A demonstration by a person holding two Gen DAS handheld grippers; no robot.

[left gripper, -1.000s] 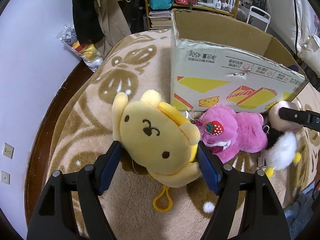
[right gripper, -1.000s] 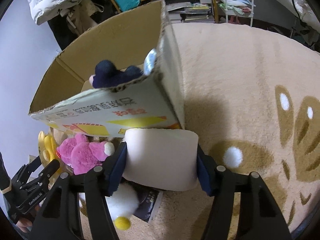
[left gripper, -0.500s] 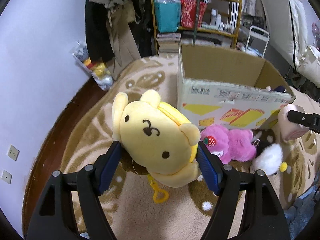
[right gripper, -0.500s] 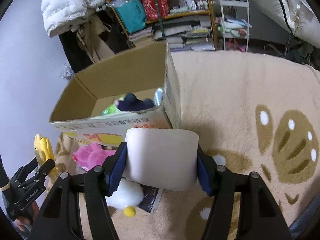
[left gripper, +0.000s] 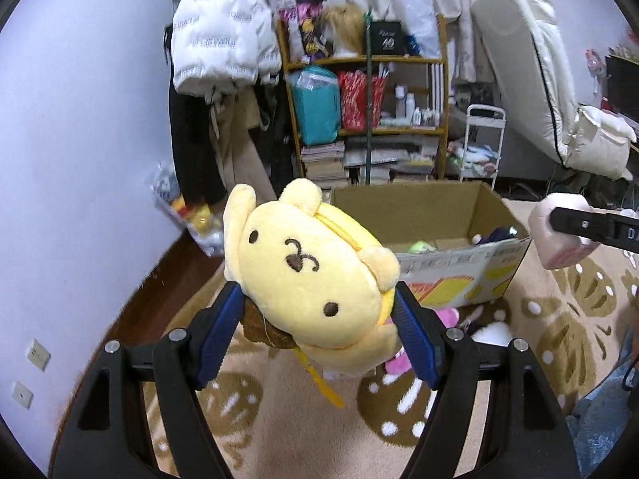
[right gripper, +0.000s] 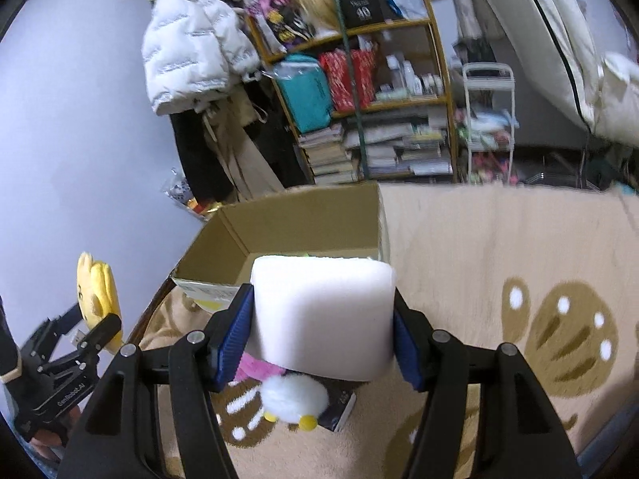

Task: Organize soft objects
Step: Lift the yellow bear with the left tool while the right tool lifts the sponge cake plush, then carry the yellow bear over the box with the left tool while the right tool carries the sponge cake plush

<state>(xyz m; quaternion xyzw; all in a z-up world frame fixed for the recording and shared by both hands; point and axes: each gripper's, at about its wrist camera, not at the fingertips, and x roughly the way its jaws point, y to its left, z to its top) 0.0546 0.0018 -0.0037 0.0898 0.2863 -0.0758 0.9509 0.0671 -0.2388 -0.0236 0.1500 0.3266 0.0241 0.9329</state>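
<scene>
On the patterned rug, cardboard box is sitting open-topped in front of the bookshelf, with a few soft items lying inside it. Left hand-held gripper is pinching the yellow plush dog between its blue pads, holding it up off the rug, near side of the box. Right hand-held gripper is squeezing a white foam block just in front of the box. Pink plush and white fluffy ball are lying on the rug below, beside the box.
</scene>
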